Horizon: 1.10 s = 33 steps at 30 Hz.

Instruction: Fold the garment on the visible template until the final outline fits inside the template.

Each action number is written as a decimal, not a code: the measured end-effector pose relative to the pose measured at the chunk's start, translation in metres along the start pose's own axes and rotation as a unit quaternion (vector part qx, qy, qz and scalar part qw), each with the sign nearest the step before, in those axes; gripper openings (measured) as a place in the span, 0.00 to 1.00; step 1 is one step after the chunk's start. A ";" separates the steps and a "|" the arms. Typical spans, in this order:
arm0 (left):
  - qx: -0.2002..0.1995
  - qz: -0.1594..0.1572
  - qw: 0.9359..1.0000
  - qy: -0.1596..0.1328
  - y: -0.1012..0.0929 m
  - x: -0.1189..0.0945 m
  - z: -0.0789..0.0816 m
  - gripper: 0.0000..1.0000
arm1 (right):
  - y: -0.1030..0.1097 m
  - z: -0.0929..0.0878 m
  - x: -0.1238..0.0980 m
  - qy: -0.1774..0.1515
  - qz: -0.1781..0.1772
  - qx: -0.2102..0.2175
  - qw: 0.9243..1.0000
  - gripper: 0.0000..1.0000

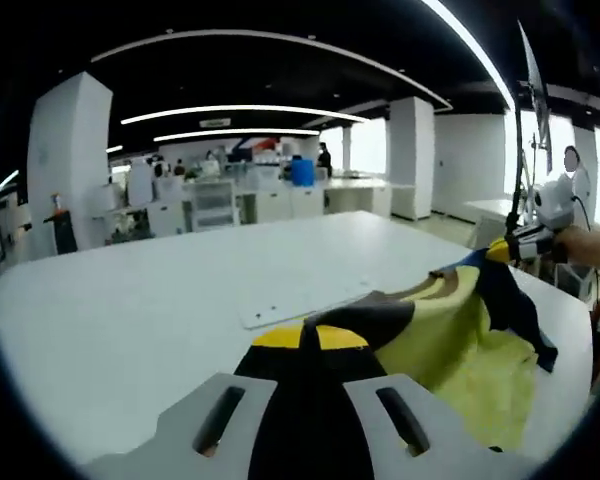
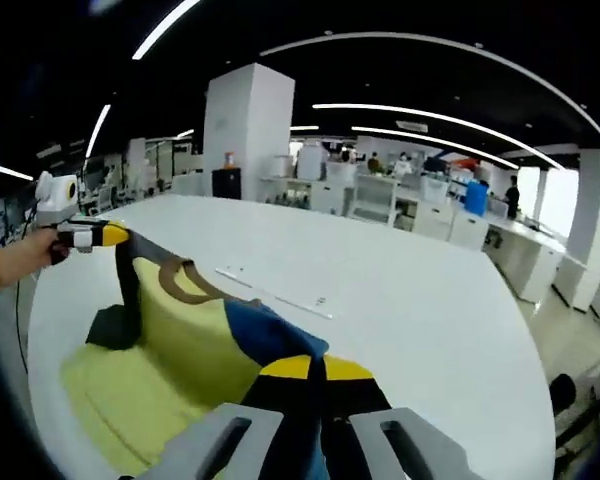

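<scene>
Nearest in the left gripper view, the left gripper has its jaws closed on dark fabric of the garment. In the right gripper view, the right gripper likewise pinches a blue and dark part of it. The one garment, yellow with dark and blue panels, hangs lifted between the two grippers above the table, sagging onto it in loose folds. Just beyond it lies one flat, pale template, apparently bare. By this look, the folding is hardly begun: the garment is not yet laid on the template, and every fold remains. Farther off stand office desks and one white pillar.
</scene>
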State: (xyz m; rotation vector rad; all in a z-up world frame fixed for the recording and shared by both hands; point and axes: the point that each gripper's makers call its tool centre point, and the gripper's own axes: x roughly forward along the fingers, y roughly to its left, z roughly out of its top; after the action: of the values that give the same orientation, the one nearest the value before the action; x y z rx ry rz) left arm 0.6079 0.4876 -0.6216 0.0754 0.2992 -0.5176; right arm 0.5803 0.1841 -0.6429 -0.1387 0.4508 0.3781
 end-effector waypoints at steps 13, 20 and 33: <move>0.030 -0.002 0.996 0.083 0.025 0.071 -0.053 0.00 | -0.016 -0.038 0.066 0.051 -0.018 0.018 0.998 0.00; 0.039 -0.005 0.993 0.114 0.031 0.083 -0.073 0.00 | -0.020 -0.054 0.082 0.073 -0.024 0.019 0.997 0.00; 0.046 0.017 0.989 0.141 0.044 0.071 -0.087 0.14 | -0.017 -0.054 0.075 0.082 -0.009 0.056 0.995 0.26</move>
State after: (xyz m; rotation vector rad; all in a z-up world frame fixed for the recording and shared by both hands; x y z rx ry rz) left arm 0.6655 0.5048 -0.7258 0.2443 0.5500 -0.4858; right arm 0.6277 0.1811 -0.7243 -0.0644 0.6321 0.3245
